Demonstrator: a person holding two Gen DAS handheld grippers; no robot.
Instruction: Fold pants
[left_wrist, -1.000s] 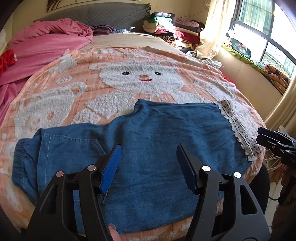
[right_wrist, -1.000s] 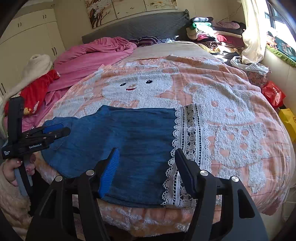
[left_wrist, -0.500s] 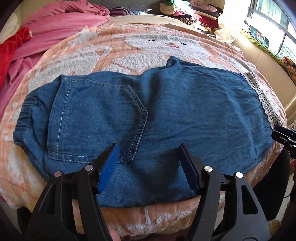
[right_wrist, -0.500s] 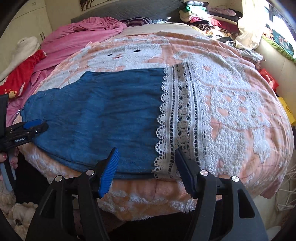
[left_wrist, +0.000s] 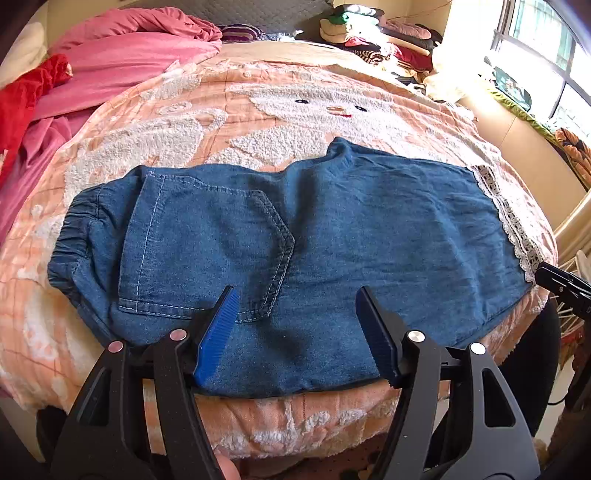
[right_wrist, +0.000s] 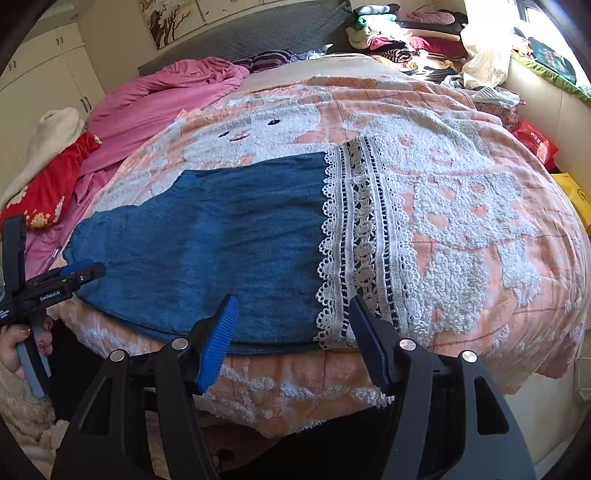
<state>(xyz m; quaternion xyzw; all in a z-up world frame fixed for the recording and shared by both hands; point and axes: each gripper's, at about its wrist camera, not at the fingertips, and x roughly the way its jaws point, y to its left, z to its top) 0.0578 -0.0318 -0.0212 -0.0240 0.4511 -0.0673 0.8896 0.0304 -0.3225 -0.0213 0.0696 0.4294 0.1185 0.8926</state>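
Blue denim pants (left_wrist: 332, 236) lie flat across the near edge of the bed, elastic waistband at the left, a back pocket (left_wrist: 207, 243) facing up, white lace hem (right_wrist: 358, 240) at the right. My left gripper (left_wrist: 295, 295) hovers open over the near edge of the pants, just right of the pocket, with nothing between its blue pads. My right gripper (right_wrist: 291, 302) hangs open above the near edge where denim meets lace. Each gripper shows at the edge of the other's view: right gripper (left_wrist: 561, 284), left gripper (right_wrist: 74, 273) held by a hand (right_wrist: 22, 343).
The bed wears a peach blanket (right_wrist: 461, 206) with white fleecy bears. A pink quilt (left_wrist: 122, 62) and a red cloth (left_wrist: 22, 99) lie at the left, stacked clothes (left_wrist: 369, 33) at the headboard. A window (left_wrist: 546, 48) is on the right.
Both grippers have sunk toward the near edge of the pants, which now fill more of each view. Their jaws stay apart.
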